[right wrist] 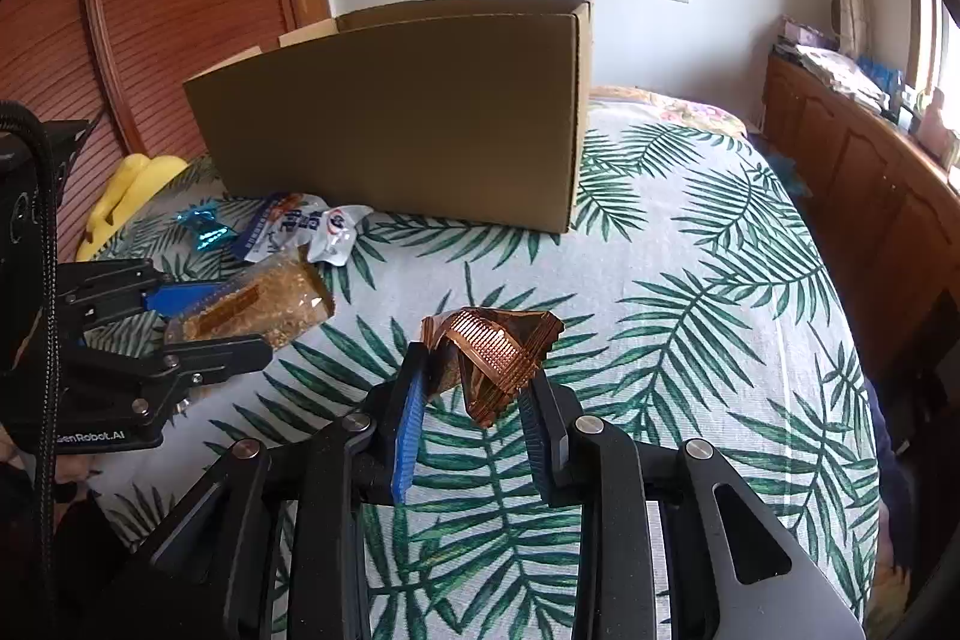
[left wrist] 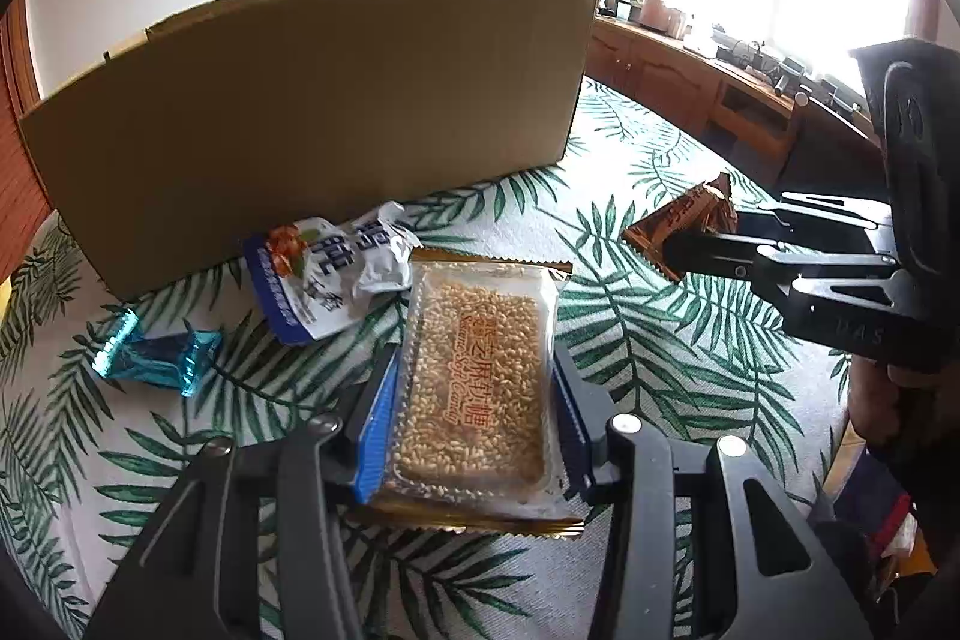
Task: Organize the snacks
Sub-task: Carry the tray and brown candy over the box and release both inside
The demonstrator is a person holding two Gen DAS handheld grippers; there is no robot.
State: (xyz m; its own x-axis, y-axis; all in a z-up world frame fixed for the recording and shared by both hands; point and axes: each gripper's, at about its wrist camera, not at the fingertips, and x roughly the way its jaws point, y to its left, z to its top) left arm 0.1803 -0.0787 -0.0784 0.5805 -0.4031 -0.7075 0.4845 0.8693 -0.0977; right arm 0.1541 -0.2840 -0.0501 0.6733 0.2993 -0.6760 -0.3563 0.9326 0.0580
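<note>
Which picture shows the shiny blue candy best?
The left wrist view. There the blue candy lies whole and unblocked on the leaf-patterned bedspread, with both twisted ends showing. The right wrist view catches the same candy only small and far away at the left, beside the white snack packet.

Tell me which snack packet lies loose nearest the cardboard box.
The white and blue pouch: it lies against the cardboard box. The small blue candy lies farther off, and the other two packets are held in grippers.
</note>
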